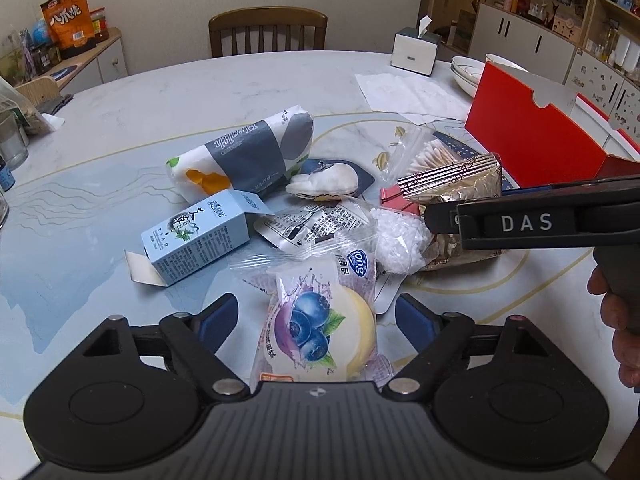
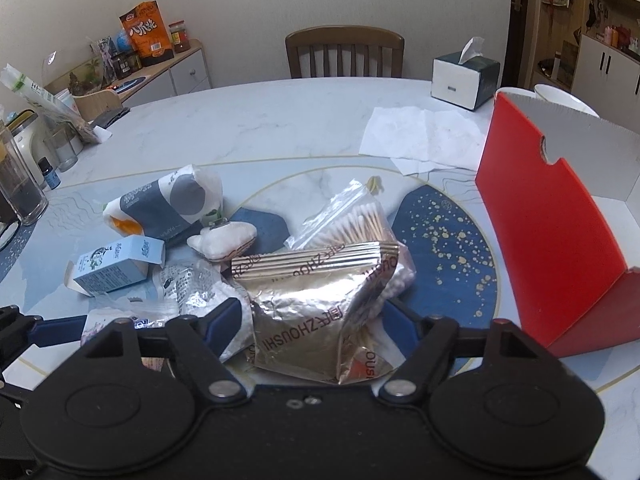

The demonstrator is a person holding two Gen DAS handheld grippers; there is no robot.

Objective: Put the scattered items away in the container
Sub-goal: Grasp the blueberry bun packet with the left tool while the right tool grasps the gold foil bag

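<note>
A pile of items lies on the marble table. My left gripper [image 1: 316, 314] is open, its blue pads either side of a blueberry pastry packet [image 1: 320, 328]. My right gripper [image 2: 316, 316] is open around a gold foil snack bag [image 2: 316, 316], which also shows in the left wrist view [image 1: 460, 184]. Nearby lie a light blue carton [image 1: 196, 240], a tissue pack [image 1: 244, 152], a white plush purse [image 1: 324, 180], a bag of cotton swabs [image 2: 352, 220] and a clear printed wrapper [image 1: 316, 220]. The red open box [image 2: 552, 248] stands at the right.
A tissue box [image 2: 464, 76], white paper sheets [image 2: 420, 136] and stacked bowls [image 1: 468, 72] sit at the far right. Glass jars [image 2: 20, 188] and a small bottle [image 2: 50, 174] stand at the left edge. A wooden chair [image 2: 344, 52] is behind the table.
</note>
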